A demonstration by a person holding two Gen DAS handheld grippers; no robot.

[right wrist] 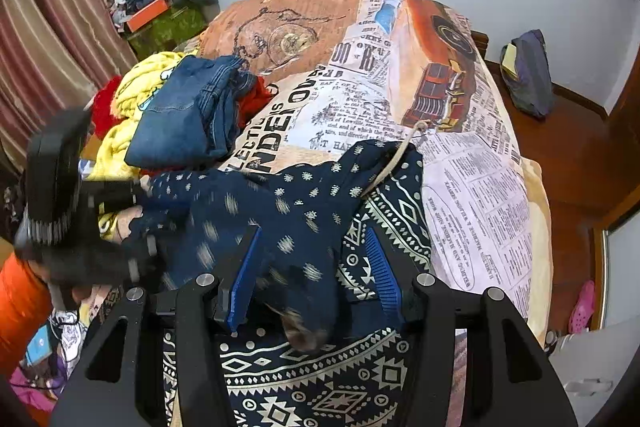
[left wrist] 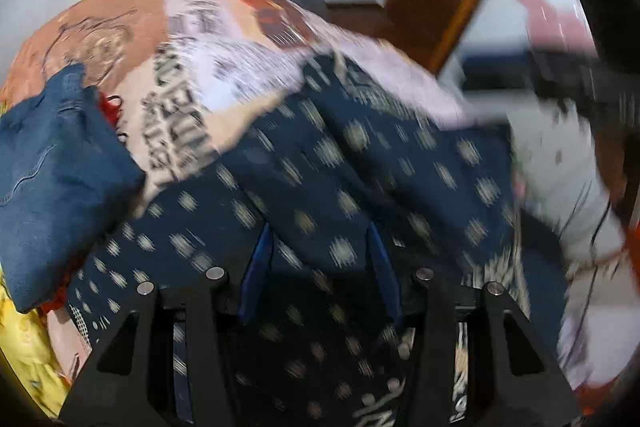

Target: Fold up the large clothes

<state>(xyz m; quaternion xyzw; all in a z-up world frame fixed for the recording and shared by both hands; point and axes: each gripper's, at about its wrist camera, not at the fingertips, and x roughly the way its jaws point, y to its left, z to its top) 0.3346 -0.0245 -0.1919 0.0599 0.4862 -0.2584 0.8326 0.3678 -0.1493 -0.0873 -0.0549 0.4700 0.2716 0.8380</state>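
Note:
A large navy garment with white dots and a geometric border (right wrist: 304, 211) lies on the bed. It also fills the left wrist view (left wrist: 360, 163), blurred by motion. My left gripper (left wrist: 320, 259) stands open with a fold of the navy cloth bulging between its blue pads (left wrist: 256, 267). It appears in the right wrist view at the left edge (right wrist: 132, 223), at the cloth's left end. My right gripper (right wrist: 312, 275) is open, with a bunched fold of the garment lying between its blue pads (right wrist: 244, 279).
The bed has a newspaper-print cover (right wrist: 472, 195). Folded blue jeans (right wrist: 188, 111) sit on yellow and red clothes (right wrist: 132, 95) at the left. A bag (right wrist: 528, 71) lies on the wooden floor at the right. A curtain (right wrist: 44, 39) hangs at the left.

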